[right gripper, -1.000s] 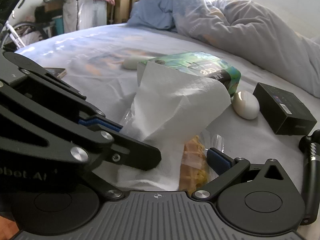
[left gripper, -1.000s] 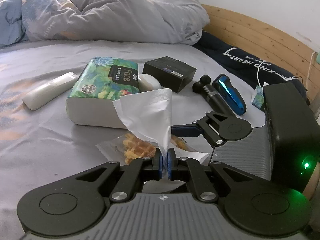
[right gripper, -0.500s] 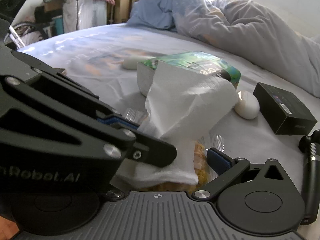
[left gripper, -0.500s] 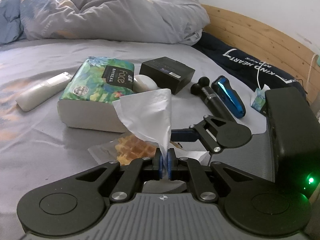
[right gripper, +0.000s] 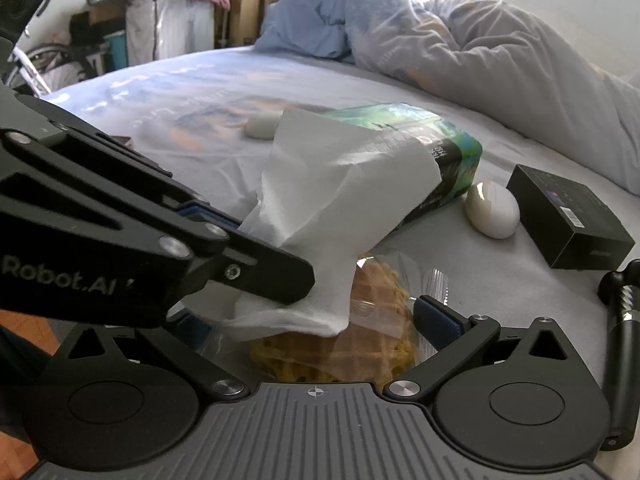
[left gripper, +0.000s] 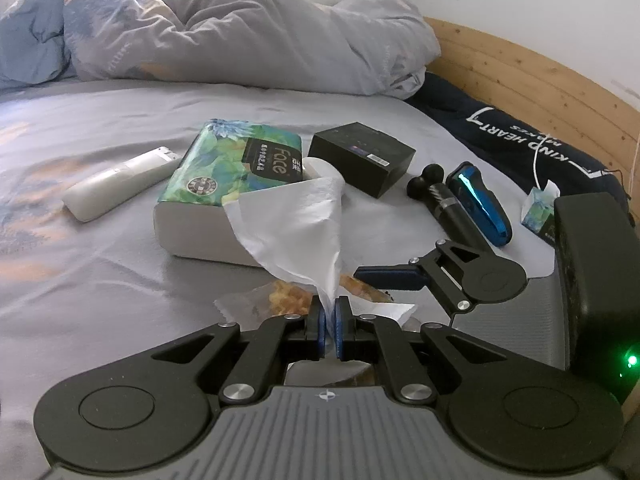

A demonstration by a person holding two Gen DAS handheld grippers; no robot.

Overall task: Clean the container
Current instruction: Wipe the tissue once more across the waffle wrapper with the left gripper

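Note:
My left gripper [left gripper: 329,322] is shut on a white tissue [left gripper: 296,224], whose free end stands up in front of me. It hangs over a clear plastic container with waffles [left gripper: 288,300] on the grey bed sheet. In the right wrist view the tissue [right gripper: 340,200] drapes over the waffle container [right gripper: 360,344], and the left gripper's black fingers [right gripper: 260,268] press the tissue down on it. My right gripper [right gripper: 316,320] is open, its fingers on either side of the container. It also shows from the left wrist view [left gripper: 394,280].
A green tissue pack [left gripper: 236,188], a white remote [left gripper: 116,184], a white egg-shaped case [right gripper: 492,210], a black box [left gripper: 362,158], a black massager [left gripper: 444,204] and a blue shaver [left gripper: 480,204] lie on the bed. Crumpled duvet [left gripper: 240,32] behind, wooden bed frame [left gripper: 540,92] right.
My left gripper has moved forward and down with the tissue, which now lies over the waffle container between the right gripper's fingers. The right gripper has stayed open.

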